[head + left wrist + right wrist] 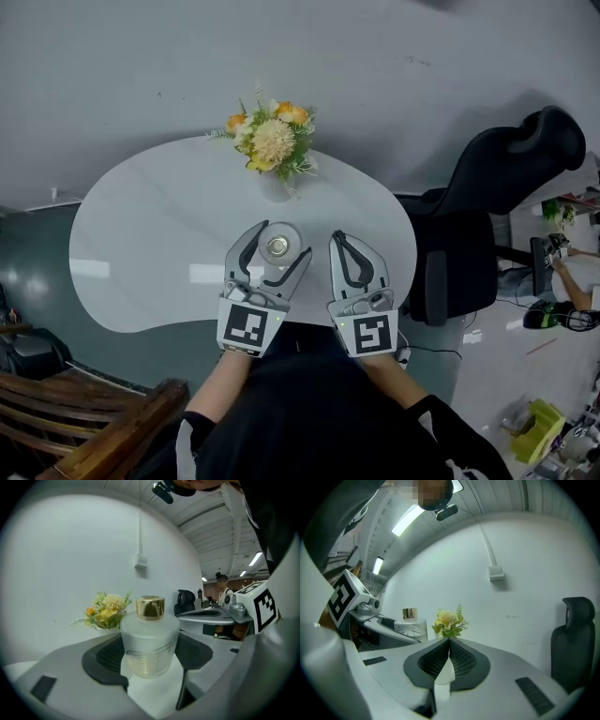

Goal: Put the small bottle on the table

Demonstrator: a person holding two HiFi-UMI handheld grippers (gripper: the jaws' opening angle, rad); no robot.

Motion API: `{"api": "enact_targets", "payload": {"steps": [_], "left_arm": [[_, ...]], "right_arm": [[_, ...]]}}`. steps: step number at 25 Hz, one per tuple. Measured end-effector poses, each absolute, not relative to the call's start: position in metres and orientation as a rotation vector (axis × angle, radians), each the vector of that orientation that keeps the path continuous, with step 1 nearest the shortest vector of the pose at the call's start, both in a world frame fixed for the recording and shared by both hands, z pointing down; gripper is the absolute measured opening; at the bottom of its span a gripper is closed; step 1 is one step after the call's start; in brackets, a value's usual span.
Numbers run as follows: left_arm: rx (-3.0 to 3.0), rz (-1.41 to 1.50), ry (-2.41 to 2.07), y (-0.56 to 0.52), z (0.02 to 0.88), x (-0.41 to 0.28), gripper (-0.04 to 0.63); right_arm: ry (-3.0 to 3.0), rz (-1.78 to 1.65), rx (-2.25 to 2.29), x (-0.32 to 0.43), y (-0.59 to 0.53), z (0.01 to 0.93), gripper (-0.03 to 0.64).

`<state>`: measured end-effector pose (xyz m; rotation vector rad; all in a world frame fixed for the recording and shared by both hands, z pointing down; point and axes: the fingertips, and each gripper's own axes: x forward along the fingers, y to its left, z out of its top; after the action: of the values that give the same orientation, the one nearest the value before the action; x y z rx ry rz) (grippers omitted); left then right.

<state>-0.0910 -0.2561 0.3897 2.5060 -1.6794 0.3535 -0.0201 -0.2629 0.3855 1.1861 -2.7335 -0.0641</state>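
The small bottle [278,246], frosted glass with a gold cap, sits between the jaws of my left gripper [279,242] over the near middle of the white table [141,234]. In the left gripper view the dark pads [105,656] press on both sides of the small bottle [149,641], which stands upright; whether its base rests on the table I cannot tell. My right gripper [339,239] hangs just to the right, shut with nothing in it; its pads [457,658] meet at the tips. The right gripper view shows the small bottle [411,623] at its left.
A vase of yellow and orange flowers [272,141] stands at the table's far edge, just beyond the bottle. A black office chair [487,206] is to the right of the table. A wooden bench [56,412] sits at lower left.
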Motion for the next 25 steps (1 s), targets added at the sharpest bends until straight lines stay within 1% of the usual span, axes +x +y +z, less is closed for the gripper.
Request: {"api": "enact_targets", "payload": {"steps": [12,25], "left_arm": [[2.561,0.391,-1.509,-0.303,0.428,-0.06,0.33],[2.638,0.459,-1.426,-0.352,0.478,-0.031,0.33]], "right_arm": [[-2.612,-0.052,1.35,0.012,-0.302,0.42,0.023],[-2.615,-0.084,1.404,0.022,-0.339,0.442,0.023]]}}
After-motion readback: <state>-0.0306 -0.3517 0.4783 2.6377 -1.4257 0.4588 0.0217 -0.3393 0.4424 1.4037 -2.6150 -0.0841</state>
